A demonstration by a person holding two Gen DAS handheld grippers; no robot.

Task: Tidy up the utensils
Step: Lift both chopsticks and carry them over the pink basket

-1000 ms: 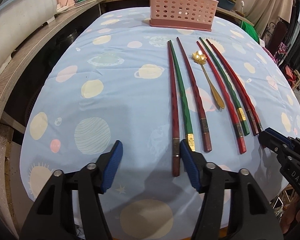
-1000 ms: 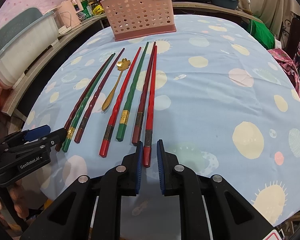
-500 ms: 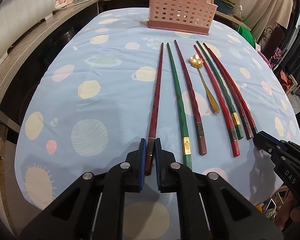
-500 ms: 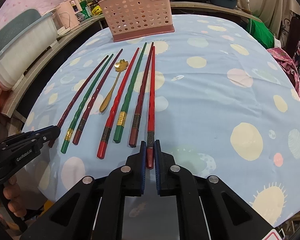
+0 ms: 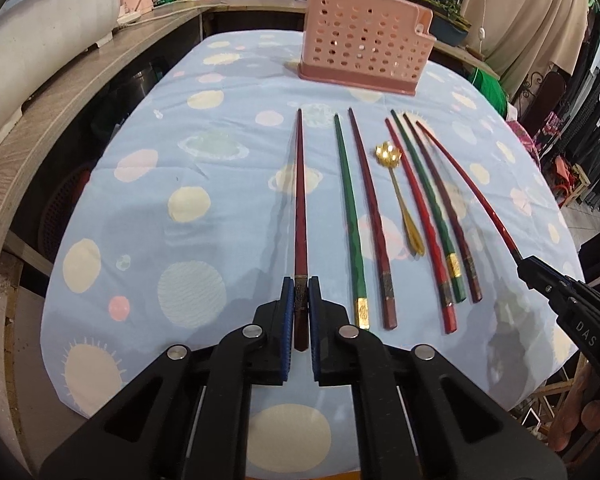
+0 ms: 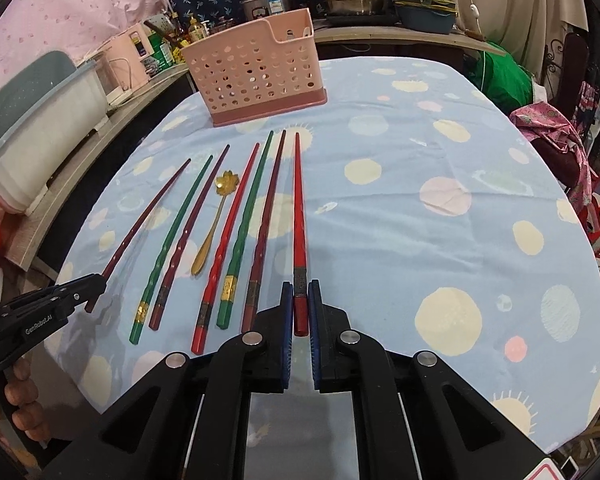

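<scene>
The left claw (image 5: 299, 312) has its blue-padded fingers pressed onto the thick end of a long dark-red wooden chopstick (image 5: 300, 216), which runs straight ahead from the claw toward the far side of the counter (image 5: 204, 184), covered in a light-blue cloth printed with planets and suns. The right claw (image 6: 300, 312) pinches the butt of a bright-red chopstick (image 6: 299, 216) in the same way, its tip pointing forward toward the pink perforated plastic utensil basket (image 6: 256, 76) that stands upright at the far end of the counter.

Between the two claws the other utensils lie on the cloth in a rough fan. Just right of the left claw's chopstick lie a green chopstick with a gold band (image 5: 350, 224) and a dark-red one (image 5: 370, 216). Beyond them rests a small gold spoon with a flower-shaped bowl (image 5: 400, 196), its bowl on the far side. Nearer the right claw lie a red chopstick (image 5: 420, 232), a second green one (image 5: 428, 216) and a dark-brown one (image 5: 444, 216), close together and roughly parallel. In the left wrist view the right claw (image 5: 526, 264) shows at the right edge with its chopstick angled up off the cloth.
</scene>
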